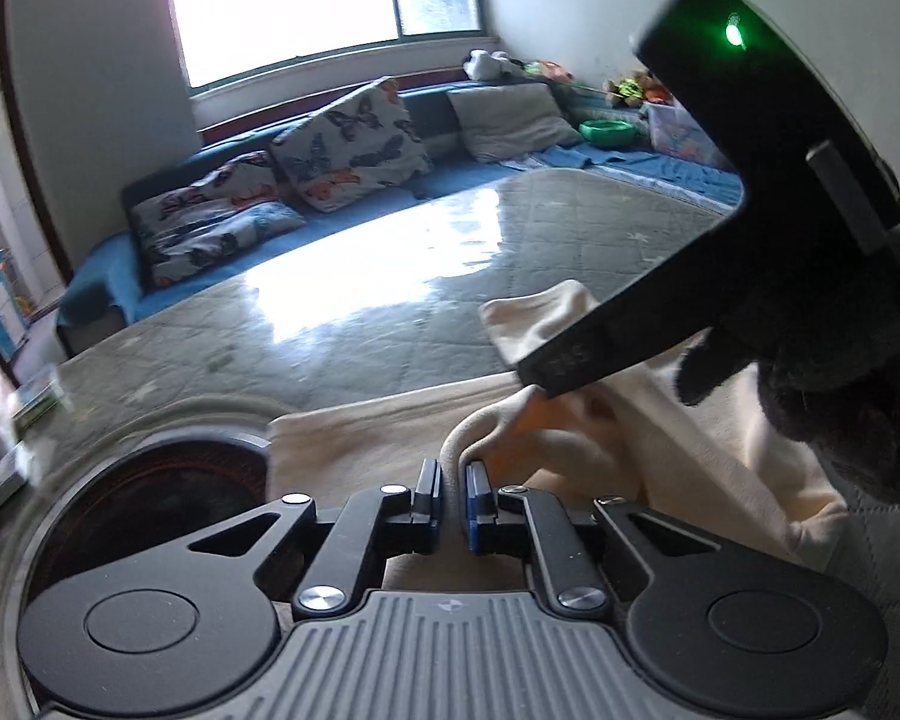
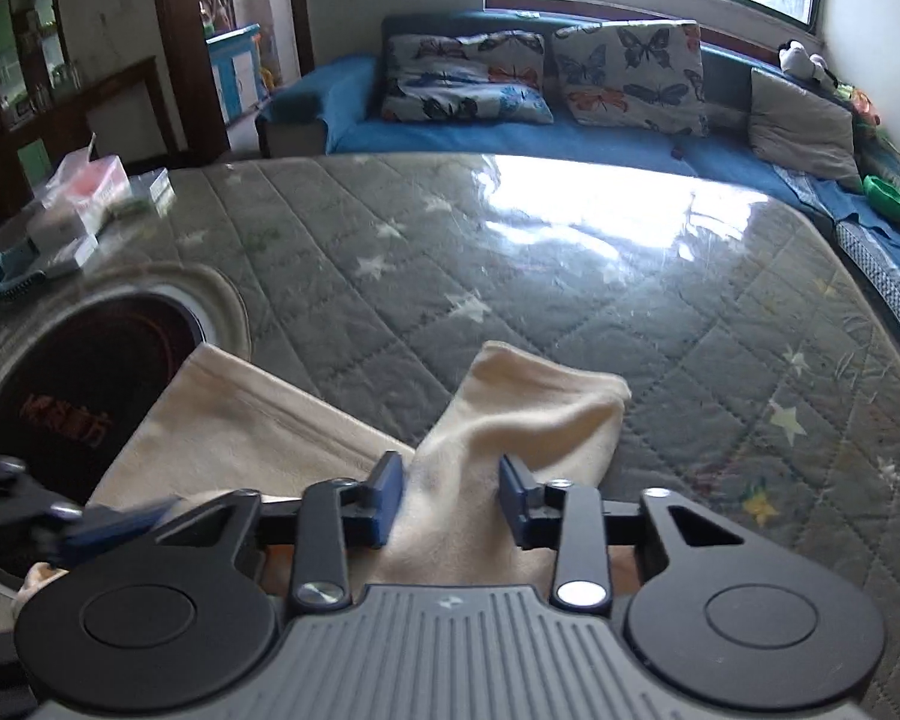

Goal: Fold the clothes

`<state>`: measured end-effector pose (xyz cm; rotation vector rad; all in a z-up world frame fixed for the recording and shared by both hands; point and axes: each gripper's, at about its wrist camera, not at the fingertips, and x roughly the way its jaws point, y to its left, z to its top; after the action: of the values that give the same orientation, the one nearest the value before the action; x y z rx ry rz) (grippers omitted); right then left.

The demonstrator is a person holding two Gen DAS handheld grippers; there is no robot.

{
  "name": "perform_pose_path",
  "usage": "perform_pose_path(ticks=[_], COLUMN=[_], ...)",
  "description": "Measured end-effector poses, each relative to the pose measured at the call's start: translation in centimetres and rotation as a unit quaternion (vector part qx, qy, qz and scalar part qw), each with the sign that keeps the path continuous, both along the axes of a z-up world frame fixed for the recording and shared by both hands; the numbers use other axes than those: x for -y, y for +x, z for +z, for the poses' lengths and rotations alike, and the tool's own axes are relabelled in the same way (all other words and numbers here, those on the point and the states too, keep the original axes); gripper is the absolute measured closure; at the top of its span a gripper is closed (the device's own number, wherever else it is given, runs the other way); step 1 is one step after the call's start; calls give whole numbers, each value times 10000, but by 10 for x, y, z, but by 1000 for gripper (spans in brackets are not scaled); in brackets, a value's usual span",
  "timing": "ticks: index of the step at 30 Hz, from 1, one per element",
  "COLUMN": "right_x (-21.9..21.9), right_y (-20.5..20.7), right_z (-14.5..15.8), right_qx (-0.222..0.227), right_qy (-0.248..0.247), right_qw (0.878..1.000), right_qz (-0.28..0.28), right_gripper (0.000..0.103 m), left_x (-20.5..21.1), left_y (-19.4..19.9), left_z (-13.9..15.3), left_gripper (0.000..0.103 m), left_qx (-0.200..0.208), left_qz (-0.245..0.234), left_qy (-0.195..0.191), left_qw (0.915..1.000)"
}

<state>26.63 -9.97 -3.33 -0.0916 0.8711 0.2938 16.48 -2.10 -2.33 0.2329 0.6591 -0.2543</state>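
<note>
On the quilted grey table cover (image 2: 570, 312) lay the cream garment (image 2: 252, 420). Left gripper (image 1: 453, 483) pinched a fold of it between nearly closed jaws; right gripper (image 2: 450, 495) hung spread apart over a sleeve (image 2: 540, 414).

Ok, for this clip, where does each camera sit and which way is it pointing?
Left wrist: on the left hand-held gripper, facing across the table to the sofa; jaws pinch the cream garment; the right hand-held gripper's body and a gloved hand show.
Right wrist: on the right hand-held gripper, facing the same way; jaws open astride the cream garment.
Shared: garment, table, sofa.
</note>
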Motion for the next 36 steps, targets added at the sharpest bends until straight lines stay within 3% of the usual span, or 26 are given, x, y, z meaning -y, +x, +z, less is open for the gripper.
perform_pose_path(ticks=[3, 4, 14, 22, 31, 36], right_x=[5, 8, 70, 135, 196, 219], right_y=[-4, -7, -77, -142, -182, -195], right_z=[0, 2, 42, 61, 30, 12], right_qx=[-5, 32, 804, 1193, 892, 608], right_qy=[65, 93, 266, 315, 94, 4], right_qw=[10000, 9999, 9938, 9830, 9690, 9624], right_qz=[-72, -127, -718, -1359, -2303, -2647], right_gripper=[97, 98, 99, 99, 98, 94], left_x=[-16, -22, -99, -158, -177, -176], left_y=[-12, -16, -77, -133, -163, -179], left_z=[7, 9, 42, 38, 12, 17], left_gripper=[95, 95, 95, 95, 91, 85], left_qx=[105, 145, 631, 513, 4, -48], left_qz=[321, 434, 1599, 2383, 2755, 2720], left_qy=[-94, -131, -604, -957, -921, -743], left_qw=[9994, 9989, 9833, 9651, 9569, 9594])
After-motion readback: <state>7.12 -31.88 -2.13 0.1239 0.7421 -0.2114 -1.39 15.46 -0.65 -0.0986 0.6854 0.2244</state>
